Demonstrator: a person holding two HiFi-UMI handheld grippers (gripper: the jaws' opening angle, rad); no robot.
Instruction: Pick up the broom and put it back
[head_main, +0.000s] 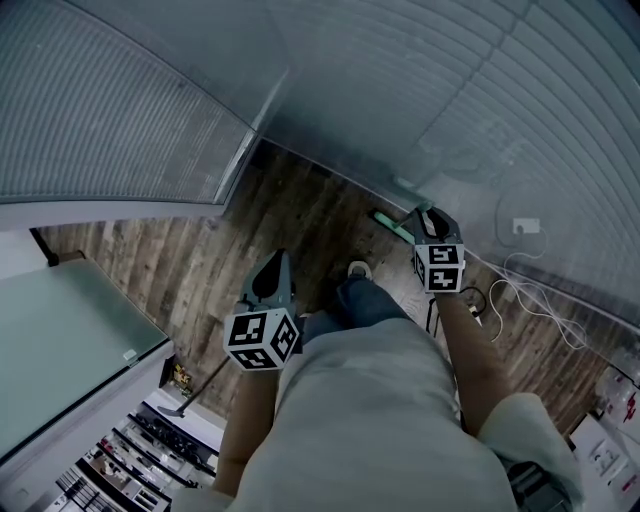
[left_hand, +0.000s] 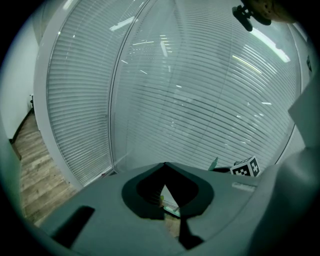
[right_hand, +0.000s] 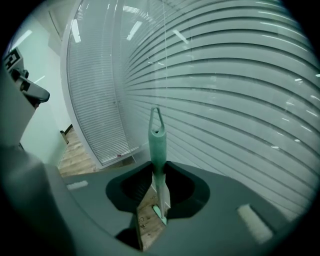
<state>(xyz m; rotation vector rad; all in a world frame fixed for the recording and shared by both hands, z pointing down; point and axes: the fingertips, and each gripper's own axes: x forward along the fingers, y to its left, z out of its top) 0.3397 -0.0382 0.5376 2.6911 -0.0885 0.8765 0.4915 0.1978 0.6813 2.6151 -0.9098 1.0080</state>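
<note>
The broom's mint-green handle (right_hand: 157, 142), with a hanging loop at its top, stands upright between the jaws of my right gripper (right_hand: 159, 172), which is shut on it. In the head view the right gripper (head_main: 425, 215) is held out near the blinds wall, and a green part of the broom (head_main: 390, 225) shows just left of it, low by the floor. My left gripper (head_main: 275, 262) hangs over the wooden floor in front of the person's leg, jaws shut with nothing in them. In its own view the left gripper (left_hand: 164, 165) points at the blinds.
A curved glass wall with blinds (head_main: 450, 90) runs across the far side. White cables and a socket (head_main: 525, 226) lie on the wooden floor (head_main: 200, 250) at the right. A glass tabletop (head_main: 60, 330) sits at the left. The person's shoe (head_main: 358, 268) is between the grippers.
</note>
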